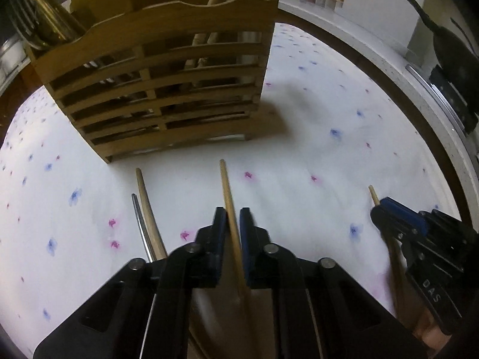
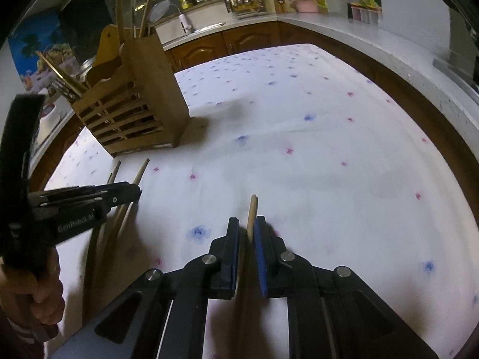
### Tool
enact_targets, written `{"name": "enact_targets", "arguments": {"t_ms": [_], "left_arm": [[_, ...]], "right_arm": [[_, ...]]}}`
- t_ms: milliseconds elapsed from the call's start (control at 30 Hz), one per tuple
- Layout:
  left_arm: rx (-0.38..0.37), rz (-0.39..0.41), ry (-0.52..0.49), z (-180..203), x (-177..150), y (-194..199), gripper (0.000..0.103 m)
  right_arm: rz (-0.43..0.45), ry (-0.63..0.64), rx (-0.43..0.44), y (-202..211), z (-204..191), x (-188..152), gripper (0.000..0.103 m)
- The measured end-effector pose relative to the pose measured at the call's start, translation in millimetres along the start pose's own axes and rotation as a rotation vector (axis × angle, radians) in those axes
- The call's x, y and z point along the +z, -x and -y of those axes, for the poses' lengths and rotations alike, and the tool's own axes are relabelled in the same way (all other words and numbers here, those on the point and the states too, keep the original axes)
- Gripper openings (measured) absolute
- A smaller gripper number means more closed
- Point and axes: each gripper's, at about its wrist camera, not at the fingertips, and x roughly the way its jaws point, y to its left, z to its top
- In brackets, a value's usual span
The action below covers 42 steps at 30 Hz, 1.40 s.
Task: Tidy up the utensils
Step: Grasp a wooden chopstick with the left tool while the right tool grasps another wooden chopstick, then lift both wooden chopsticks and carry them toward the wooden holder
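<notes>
I am holding a thin wooden stick in my left gripper, its jaws pinching the shaft. The stick's long axis is running straight ahead along the jaws, and its free tip is pointing toward the wooden holder, stopping short of the holder's base. It is looking pale, round and plain.

My right gripper is pinching a second wooden stick the same way, jaws pressed against its sides. That one is also pointing forward and slightly up, well apart from the holder and to its right.

Nearer the holder's front, a third wooden stick and a slim metal handle are lying side by side, just beside each other, their ends aimed at the holder too.

The holder is standing upright on the desk, which is wearing a white cloth dotted with blue and pink flowers. Tall wooden utensils and metal cutlery are sticking out of its top.
</notes>
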Motion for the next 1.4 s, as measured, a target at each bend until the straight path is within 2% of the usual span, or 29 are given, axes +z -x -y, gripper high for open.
{"name": "enact_targets", "arguments": {"t_ms": [100, 233, 367, 567, 733, 1000, 1400], "left_arm": [[-0.04, -0.002, 0.029, -2, -5, 6, 0.006], [-0.079, 0.04, 0.053, -4, -19, 26, 0.006], [-0.135, 0.091, 0.102, -17, -27, 59, 0.005], [-0.181, 0.219, 0.146, -28, -33, 123, 0.005], [-0.19, 0.303, 0.16, -39, -38, 163, 0.005], [-0.187, 0.39, 0.177, -49, -42, 194, 0.005], [-0.162, 0.439, 0.2, -63, -40, 209, 0.005]], "right_arm": [[-0.009, 0.011, -0.006, 0, 0, 1, 0.007], [-0.002, -0.028, 0.05, 13, 2, -1, 0.005], [0.064, -0.034, 0.09, 45, -4, 1, 0.005], [0.184, -0.02, 0.147, 102, -17, 10, 0.005], [0.278, -0.003, 0.179, 142, -30, 18, 0.005], [0.402, 0.037, 0.191, 181, -49, 33, 0.005], [0.43, 0.042, 0.19, 187, -55, 44, 0.005]]}}
